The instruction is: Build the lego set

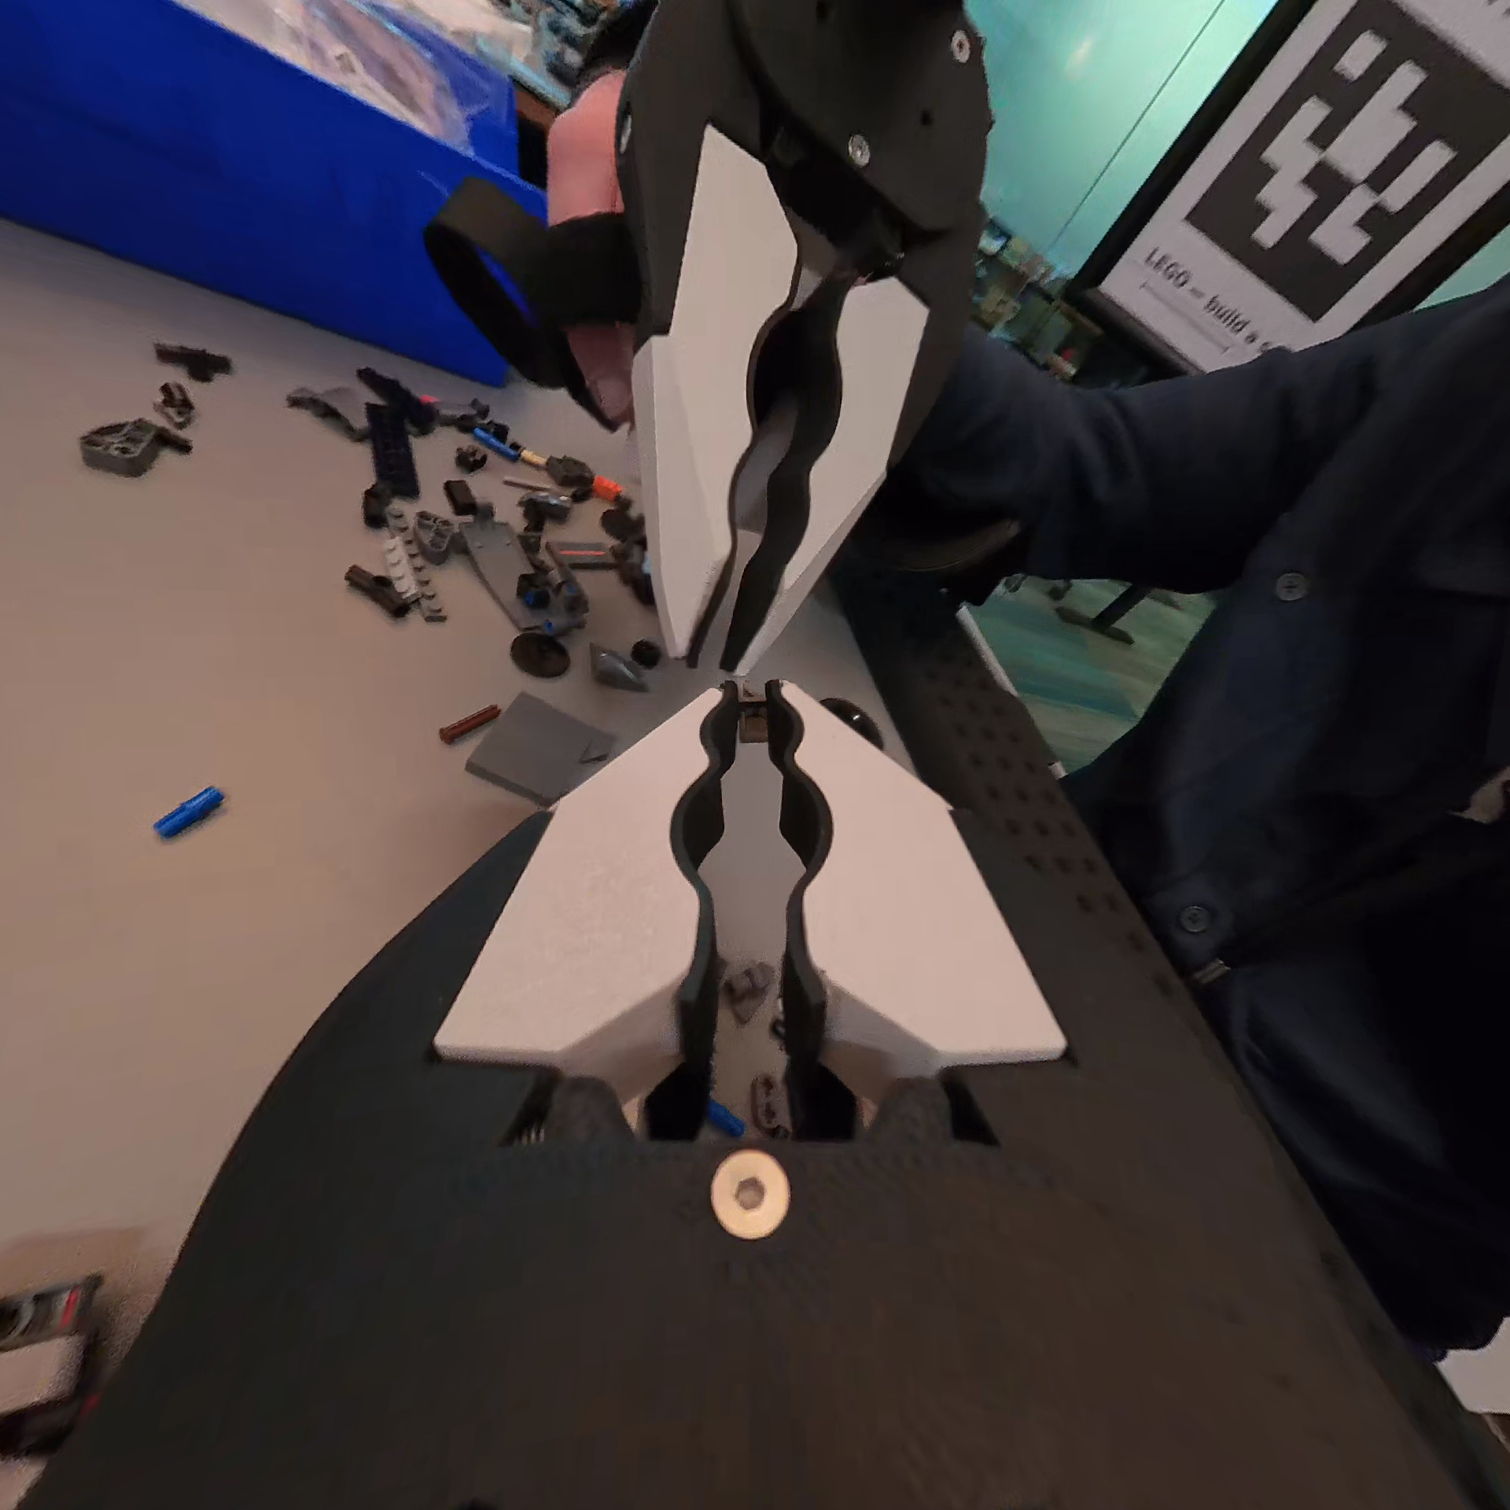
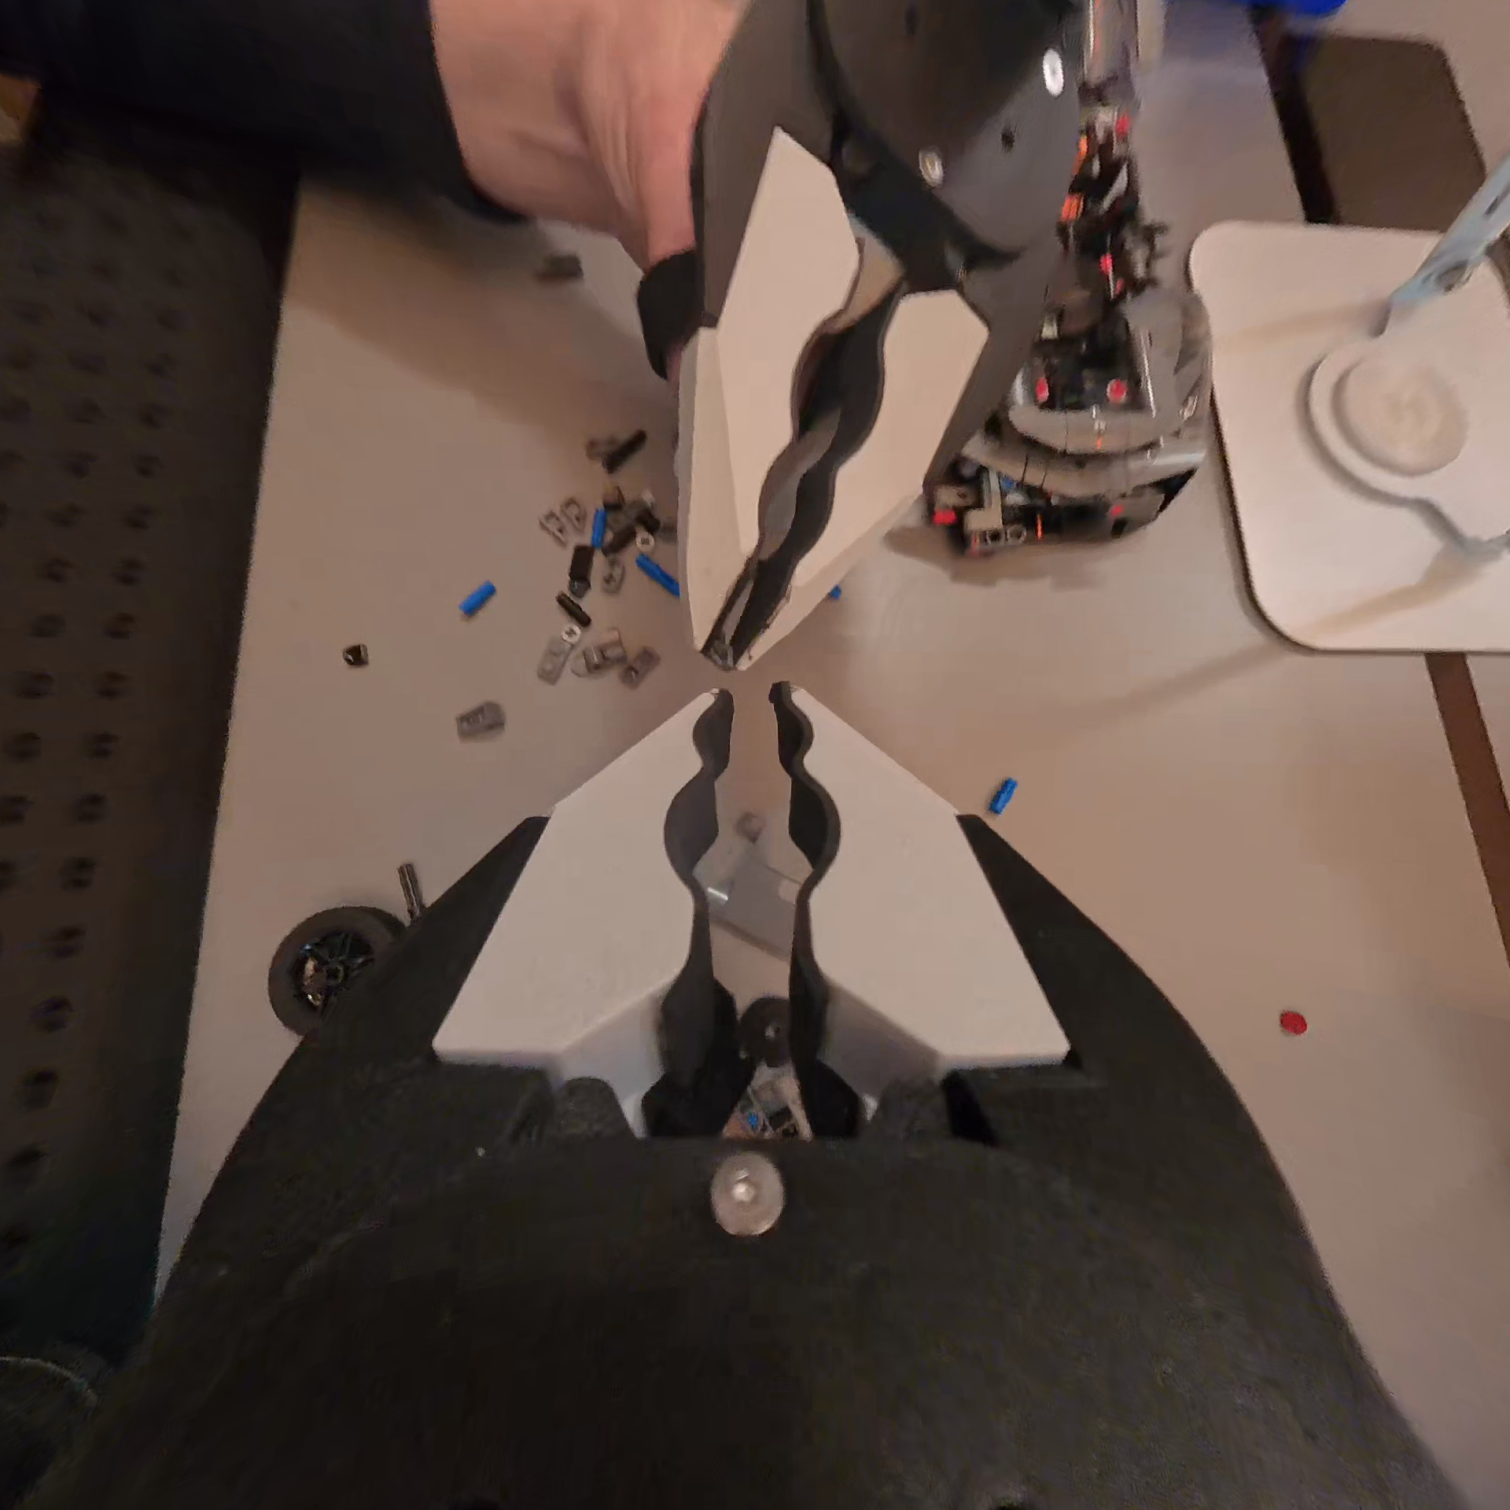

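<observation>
My left gripper [image 1: 750,694] is shut on a small dark grey lego piece [image 1: 750,723] held at its fingertips above the table. My right gripper [image 2: 752,694] points at it tip to tip, its jaws a little apart with nothing between them. In the right wrist view the left gripper [image 2: 727,654] comes down from above with the small piece [image 2: 721,650] in its tips. In the left wrist view the right gripper [image 1: 712,658] hangs just above the piece. A partly built dark lego model [image 2: 1078,425] stands behind the left gripper.
Loose dark and blue pieces lie in piles [image 1: 507,523] [image 2: 605,556]. A grey plate [image 1: 539,748], a blue pin [image 1: 189,813], a wheel [image 2: 327,964] and a red stud [image 2: 1293,1022] lie apart. A blue bin [image 1: 245,163] stands at the back. A white stand base [image 2: 1348,457] is at the right. Only a small space, under 4 cm, lies between the two pairs of fingers. The partly built dark lego model [image 2: 1078,425] sits 15 cm or so from the ends of my right fingers.
</observation>
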Demonstrator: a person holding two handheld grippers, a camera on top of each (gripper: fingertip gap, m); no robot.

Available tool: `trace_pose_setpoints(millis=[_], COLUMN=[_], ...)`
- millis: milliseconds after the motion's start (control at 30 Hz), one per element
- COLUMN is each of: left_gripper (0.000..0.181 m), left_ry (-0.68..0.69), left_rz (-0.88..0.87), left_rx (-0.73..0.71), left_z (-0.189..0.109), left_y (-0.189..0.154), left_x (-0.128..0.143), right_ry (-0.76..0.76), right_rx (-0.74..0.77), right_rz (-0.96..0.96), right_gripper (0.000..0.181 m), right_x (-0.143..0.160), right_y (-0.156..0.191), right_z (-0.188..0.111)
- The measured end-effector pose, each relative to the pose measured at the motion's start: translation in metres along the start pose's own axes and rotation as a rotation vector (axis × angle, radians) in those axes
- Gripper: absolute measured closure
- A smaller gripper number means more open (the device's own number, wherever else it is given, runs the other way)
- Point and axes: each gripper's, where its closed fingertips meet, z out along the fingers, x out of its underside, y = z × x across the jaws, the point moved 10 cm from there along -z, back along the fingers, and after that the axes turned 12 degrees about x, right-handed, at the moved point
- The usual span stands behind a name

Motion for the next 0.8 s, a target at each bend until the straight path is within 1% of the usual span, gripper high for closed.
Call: trace_pose_setpoints(millis=[67,300,400,567,667,800], left_gripper=[0.177,0.177,0.177,0.177,0.177,0.178], left_ry=[-0.039,-0.087,-0.117,-0.162,-0.176,-0.192], left_rz=[-0.007,-0.042,-0.064,-0.106,-0.125,-0.157], left_rx=[0.022,0.062,0.079,0.13,0.155,0.169], left_z=[-0.001,-0.002,-0.004,-0.005,-0.006,-0.005], left_y=[0.0,0.002,0.004,0.006,0.008,0.011], left_x=[-0.002,-0.001,-0.001,0.0,0.001,0.004], right_ry=[-0.017,-0.065,-0.065,-0.062,-0.046,-0.03], right_rx=[0.009,0.045,0.091,0.142,0.158,0.168], right_rz=[-0.029,-0.087,-0.138,-0.221,-0.238,-0.24], right_gripper=[0.173,0.173,0.177,0.176,0.175,0.179], right_x=[-0.002,-0.009,-0.011,-0.015,-0.016,-0.015], right_y=[0.003,0.007,0.01,0.015,0.017,0.017], right_z=[-0.002,-0.005,-0.006,-0.007,-0.006,-0.006])
